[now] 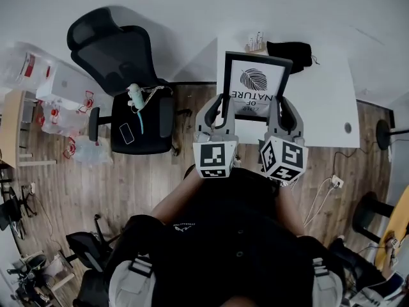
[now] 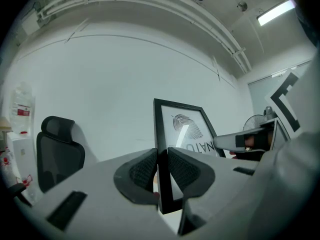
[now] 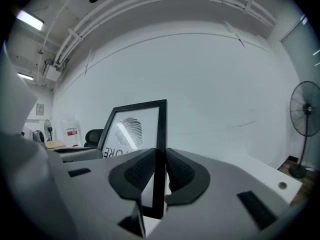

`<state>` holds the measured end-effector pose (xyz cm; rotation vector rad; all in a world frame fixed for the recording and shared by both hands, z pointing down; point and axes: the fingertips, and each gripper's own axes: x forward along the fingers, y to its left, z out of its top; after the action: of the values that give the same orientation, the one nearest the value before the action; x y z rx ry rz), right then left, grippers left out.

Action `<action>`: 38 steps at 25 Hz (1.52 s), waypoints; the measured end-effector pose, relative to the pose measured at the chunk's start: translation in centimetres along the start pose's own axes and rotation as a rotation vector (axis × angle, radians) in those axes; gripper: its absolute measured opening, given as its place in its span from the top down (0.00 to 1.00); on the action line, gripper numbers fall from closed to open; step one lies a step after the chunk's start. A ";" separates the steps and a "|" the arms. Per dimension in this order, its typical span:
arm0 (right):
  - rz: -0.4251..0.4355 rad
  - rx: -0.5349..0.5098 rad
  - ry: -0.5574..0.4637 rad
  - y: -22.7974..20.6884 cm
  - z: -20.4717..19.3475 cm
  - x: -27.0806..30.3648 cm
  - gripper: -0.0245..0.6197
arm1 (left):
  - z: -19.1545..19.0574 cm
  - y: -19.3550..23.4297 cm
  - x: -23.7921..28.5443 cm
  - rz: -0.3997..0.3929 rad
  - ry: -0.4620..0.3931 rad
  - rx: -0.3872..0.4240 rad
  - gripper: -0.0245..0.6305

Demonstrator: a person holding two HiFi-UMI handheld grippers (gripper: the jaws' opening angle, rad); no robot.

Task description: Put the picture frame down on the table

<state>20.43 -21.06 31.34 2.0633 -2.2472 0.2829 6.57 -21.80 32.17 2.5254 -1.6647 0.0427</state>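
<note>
A black picture frame with a white leaf print is held upright between both grippers, over the near left part of the white table. My left gripper is shut on the frame's left edge, and my right gripper is shut on its right edge. In the left gripper view the dark pads pinch the frame's black border at the left gripper. In the right gripper view the frame stands to the left, its border clamped in the right gripper. The frame's lower edge is hidden behind the grippers.
A black office chair with a phone and small items on its seat stands left of the table. A black bag and small bottles sit at the table's far edge. Plastic bags lie on the wooden floor. A standing fan is at the right.
</note>
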 end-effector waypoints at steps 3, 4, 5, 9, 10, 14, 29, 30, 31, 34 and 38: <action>0.036 0.000 0.012 -0.5 -0.4 0.8 0.86 | -0.5 -0.2 0.4 0.038 0.004 -0.002 0.85; 0.047 0.001 0.017 -0.7 -0.6 1.0 0.86 | -0.7 -0.3 0.5 0.050 0.007 -0.003 0.85; 0.056 0.001 0.022 -0.9 -0.8 1.3 0.86 | -0.9 -0.5 0.6 0.060 0.012 -0.005 0.85; 0.082 0.011 0.050 -1.5 -1.9 1.8 0.86 | -2.0 -0.9 0.8 0.087 0.037 -0.006 0.85; 0.088 0.013 0.057 -1.6 -2.2 1.9 0.86 | -2.2 -0.9 0.8 0.090 0.042 -0.004 0.85; 0.094 0.016 0.084 -2.0 -3.1 2.4 0.86 | -3.2 -1.0 1.4 0.095 0.063 -0.006 0.85; 0.094 0.059 0.225 -4.2 -9.2 5.0 0.86 | -9.1 -1.4 3.8 0.099 0.205 -0.028 0.85; 0.094 0.061 0.234 -4.3 -9.7 5.1 0.86 | -9.6 -1.3 3.9 0.099 0.216 -0.028 0.85; 0.094 0.063 0.244 -4.3 -10.2 5.2 0.86 | -10.1 -1.3 4.0 0.100 0.227 -0.031 0.85; 0.093 0.067 0.276 -4.6 -11.8 5.6 0.86 | -11.7 -1.2 4.3 0.100 0.258 -0.041 0.85; 0.085 0.073 0.318 -5.4 -13.7 6.0 0.86 | -13.7 -1.5 4.8 0.098 0.296 -0.063 0.85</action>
<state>24.30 -24.77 46.30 1.8030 -2.1598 0.6576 10.43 -24.08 46.07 2.2586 -1.6397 0.3488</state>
